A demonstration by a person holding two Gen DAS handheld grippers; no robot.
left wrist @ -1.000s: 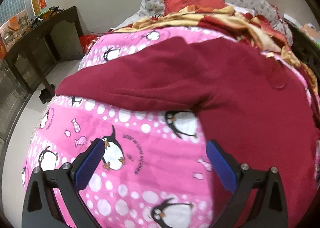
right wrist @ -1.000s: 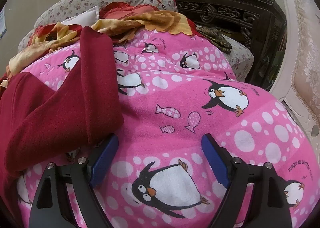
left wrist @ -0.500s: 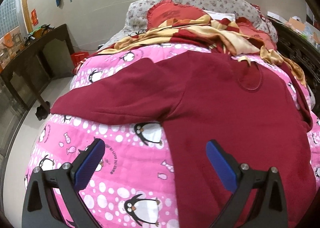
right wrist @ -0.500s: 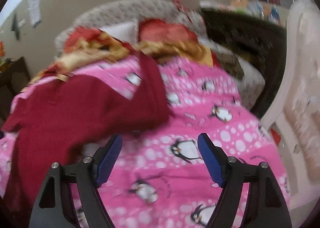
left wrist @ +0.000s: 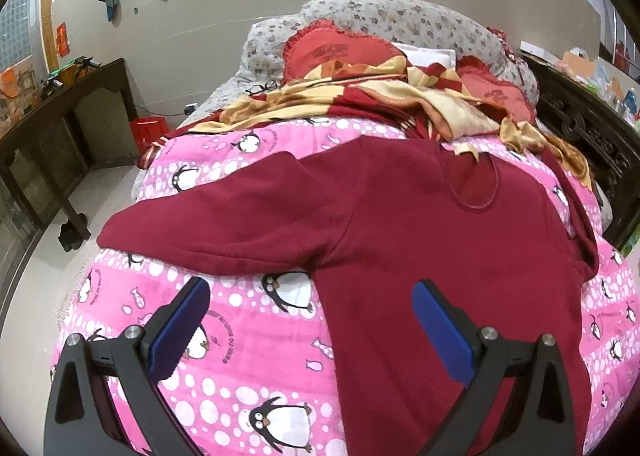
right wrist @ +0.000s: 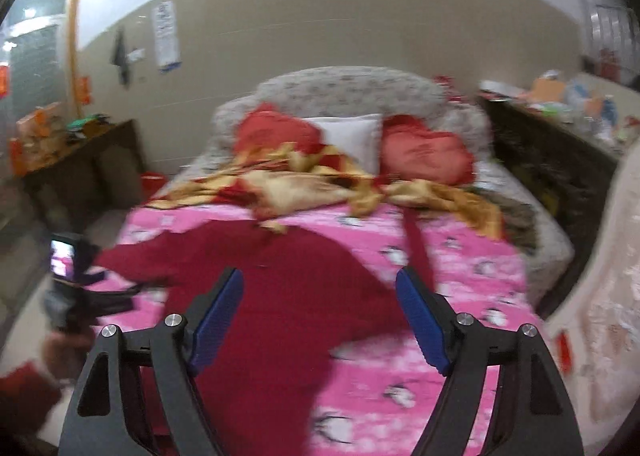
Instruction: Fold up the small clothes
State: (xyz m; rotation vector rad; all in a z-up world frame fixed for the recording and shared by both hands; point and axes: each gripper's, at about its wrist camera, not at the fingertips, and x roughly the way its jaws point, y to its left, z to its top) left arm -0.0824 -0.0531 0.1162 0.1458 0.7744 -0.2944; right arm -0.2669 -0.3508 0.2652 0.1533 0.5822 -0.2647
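A dark red long-sleeved top (left wrist: 420, 224) lies spread flat on the pink penguin blanket (left wrist: 256, 368), its left sleeve stretched out to the left. It also shows in the right wrist view (right wrist: 288, 296), blurred. My left gripper (left wrist: 310, 332) is open and empty, held above the blanket near the top's lower left side. My right gripper (right wrist: 320, 320) is open and empty, raised well back above the bed. The left gripper also shows in the right wrist view (right wrist: 76, 288) at the bed's left edge.
A red and yellow blanket (left wrist: 360, 96) and red pillows (left wrist: 332, 52) lie at the head of the bed. A dark wooden table (left wrist: 52, 128) stands at the left, dark carved furniture (left wrist: 580, 132) at the right. A pale upholstered chair (right wrist: 600, 256) is at far right.
Both grippers have pulled back and up from the bed, staying open. The right one moved much farther back, so the whole bed shows. The top lies still.
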